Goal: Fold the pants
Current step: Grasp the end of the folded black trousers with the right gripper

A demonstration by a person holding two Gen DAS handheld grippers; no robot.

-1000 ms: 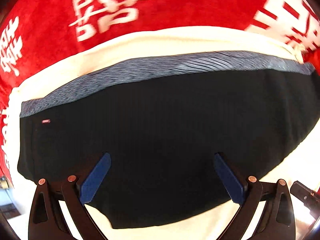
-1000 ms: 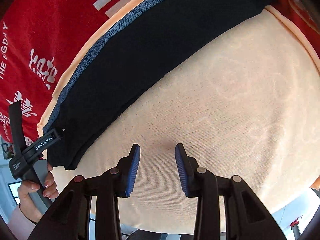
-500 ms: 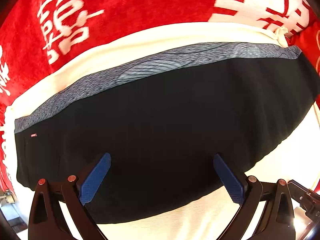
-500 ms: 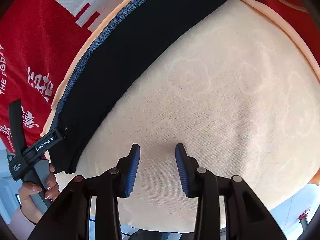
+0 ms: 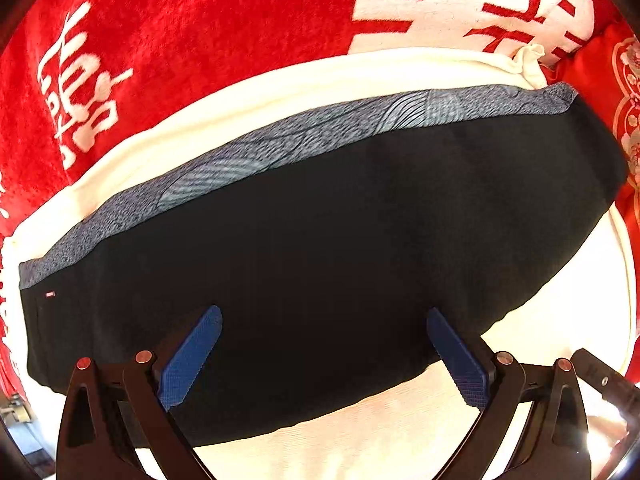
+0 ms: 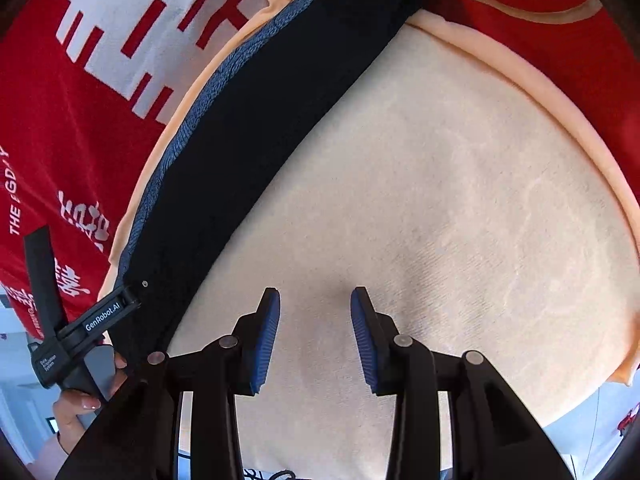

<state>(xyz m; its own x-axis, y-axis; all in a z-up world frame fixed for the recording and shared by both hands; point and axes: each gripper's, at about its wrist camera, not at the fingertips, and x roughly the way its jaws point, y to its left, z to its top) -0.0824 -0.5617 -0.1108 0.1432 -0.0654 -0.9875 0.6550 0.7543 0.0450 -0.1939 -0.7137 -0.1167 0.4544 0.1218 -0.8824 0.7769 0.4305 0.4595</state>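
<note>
The left gripper (image 5: pixel 324 354) hangs with its jaws spread wide and empty over folded black pants (image 5: pixel 320 264); whether its blue pads touch the fabric cannot be told. The right gripper (image 6: pixel 315 338), jaws partly apart and empty, hovers over a cream towel (image 6: pixel 460 200). The pants lie along that towel's edge, over a red blanket (image 5: pixel 200 32).

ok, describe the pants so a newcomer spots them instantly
Start at the red blanket with white lettering; a cream towel lies on it. Along the towel's far edge sits a long folded black garment, the pants. A blue-grey patterned band along their far side sets them apart.
</note>
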